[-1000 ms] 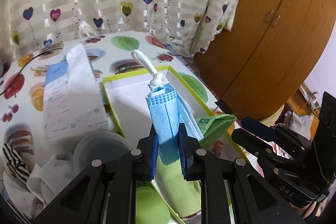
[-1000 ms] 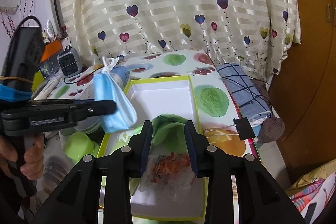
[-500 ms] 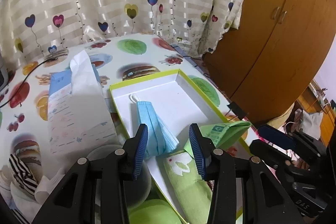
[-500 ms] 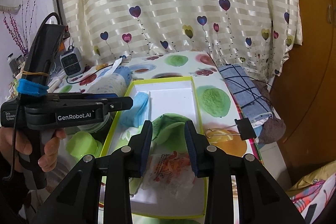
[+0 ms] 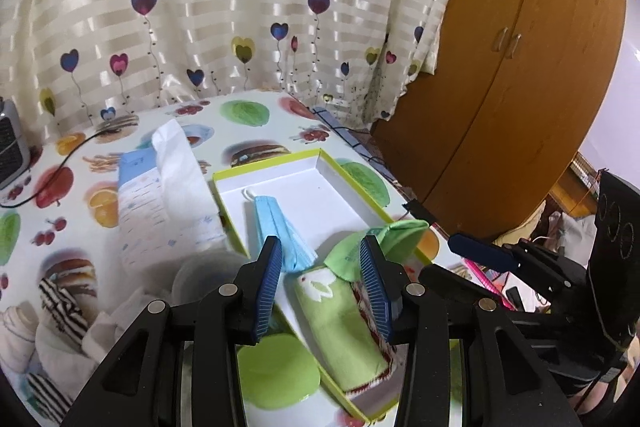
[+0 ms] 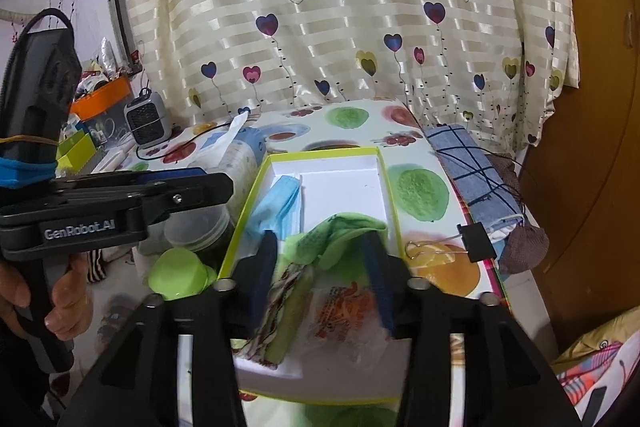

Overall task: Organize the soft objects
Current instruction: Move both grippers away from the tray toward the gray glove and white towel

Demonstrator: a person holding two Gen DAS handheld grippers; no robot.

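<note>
A white box with a lime rim (image 5: 280,163) (image 6: 383,163) lies on the fruit-print table. A folded blue face mask (image 5: 280,227) (image 6: 278,201) lies inside it along its left side. A green cloth (image 5: 380,239) (image 6: 340,231) and a rolled green towel (image 5: 344,323) (image 6: 288,311) also lie in the box, with a clear plastic packet (image 6: 344,307). My left gripper (image 5: 320,287) is open and empty, above the box's near end. My right gripper (image 6: 320,267) is open and empty over the green cloth.
A tissue pack (image 5: 164,191) stands left of the box. A clear tub (image 5: 204,271), a green lid (image 5: 276,371) and striped socks (image 5: 60,303) lie near left. A binder clip (image 6: 476,241), folded blue cloth (image 6: 472,167) and a wooden wardrobe (image 5: 520,67) are right.
My left gripper opened and dropped the blue mask into the box, then pulled back. My right gripper's jaws opened wider.
</note>
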